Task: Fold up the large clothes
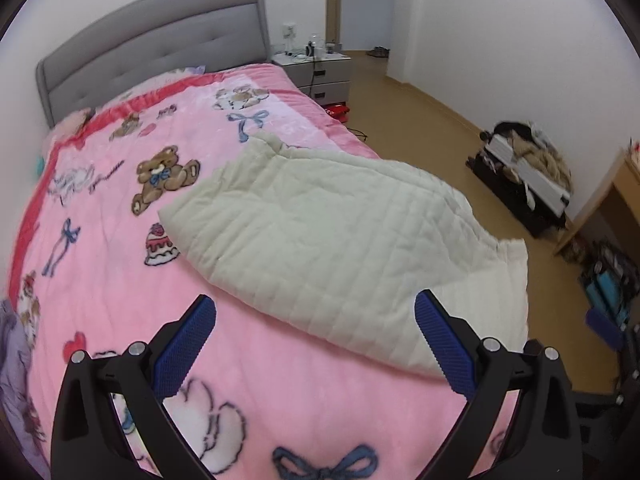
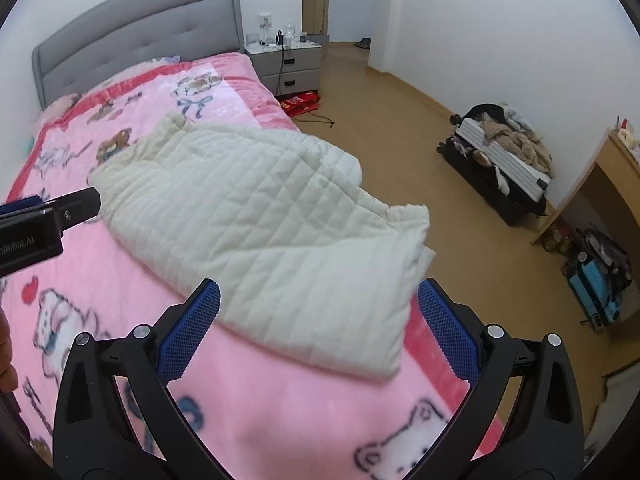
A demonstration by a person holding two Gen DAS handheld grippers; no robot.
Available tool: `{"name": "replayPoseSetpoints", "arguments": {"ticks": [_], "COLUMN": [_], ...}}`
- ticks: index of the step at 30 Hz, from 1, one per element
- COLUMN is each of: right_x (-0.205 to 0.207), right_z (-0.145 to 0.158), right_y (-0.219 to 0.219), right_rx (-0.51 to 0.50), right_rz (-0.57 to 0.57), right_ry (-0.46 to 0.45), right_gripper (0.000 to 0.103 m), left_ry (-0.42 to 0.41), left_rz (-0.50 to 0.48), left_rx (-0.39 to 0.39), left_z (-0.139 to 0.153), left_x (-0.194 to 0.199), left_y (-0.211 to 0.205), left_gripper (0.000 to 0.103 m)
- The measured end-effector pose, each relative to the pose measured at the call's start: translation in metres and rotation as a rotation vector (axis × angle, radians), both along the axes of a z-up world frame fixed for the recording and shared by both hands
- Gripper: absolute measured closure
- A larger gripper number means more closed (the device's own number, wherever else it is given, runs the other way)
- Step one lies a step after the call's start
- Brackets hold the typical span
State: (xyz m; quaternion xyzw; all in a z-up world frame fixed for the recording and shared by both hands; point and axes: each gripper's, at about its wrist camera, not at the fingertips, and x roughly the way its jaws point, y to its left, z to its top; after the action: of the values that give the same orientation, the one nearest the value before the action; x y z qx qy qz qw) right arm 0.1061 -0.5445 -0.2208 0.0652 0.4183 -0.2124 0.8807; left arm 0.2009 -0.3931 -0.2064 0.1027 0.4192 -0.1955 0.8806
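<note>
Cream quilted padded garment [image 1: 320, 236] lies partly folded on the pink cartoon-print bed blanket [image 1: 120, 280], ahead of both tongs, left [image 1: 316, 344] and right [image 2: 320, 332], spread wide, empty. Next fold likely needs gripping its near edge.

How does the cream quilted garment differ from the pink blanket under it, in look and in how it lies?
The cream quilted garment is plain with stitched squares; the pink blanket carries printed bears, bows and hearts. The garment lies bunched and partly folded near the bed's edge; the blanket is spread flat over the bed. The garment covers a small part of the bed; the blanket covers nearly all of it. Both are soft textiles.
</note>
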Motion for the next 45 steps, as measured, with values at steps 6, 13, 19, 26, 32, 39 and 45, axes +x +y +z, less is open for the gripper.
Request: {"name": "replayPoseSetpoints", "arguments": {"ticks": [6,13,19,26,32,39,45], "right_x": [-0.017,-0.025,-0.034,-0.045,-0.052,-0.056,-0.056], "right_z": [0.008,0.017,0.021,0.021,0.024,0.026,0.028], "right_y": [0.006,0.023,0.03,0.031,0.034,0.033,0.033], "right_rx": [-0.03,-0.078,-0.088,-0.067,-0.066,-0.051,-0.051], "right_rz": [0.015,0.046,0.052,0.035,0.028,0.024,0.025], "right_ry": [-0.021,-0.035,-0.061,-0.064,-0.074,-0.086,-0.089], "right_gripper": [0.008,0.008,0.008,0.008,0.008,0.008,0.008], "left_ry": [-0.013,-0.017,-0.053,-0.041,-0.059,-0.092,-0.08], "left_rz": [-0.011,-0.013,-0.013,-0.026,-0.044,-0.05,-0.05], "left_rx": [-0.016,-0.023,-0.032,-0.038,-0.029,-0.03,-0.035], "left_z": [0.004,0.007,0.012,0.009,0.015,0.023,0.023], "left_x": [-0.021,-0.032,-0.044,-0.055,-0.065,-0.071,-0.072], "left_y": [0.003,0.01,0.018,0.022,0.021,0.02,0.019], "left_gripper": [0.005,0.005,0.005,0.005,0.005,0.005,0.005]}}
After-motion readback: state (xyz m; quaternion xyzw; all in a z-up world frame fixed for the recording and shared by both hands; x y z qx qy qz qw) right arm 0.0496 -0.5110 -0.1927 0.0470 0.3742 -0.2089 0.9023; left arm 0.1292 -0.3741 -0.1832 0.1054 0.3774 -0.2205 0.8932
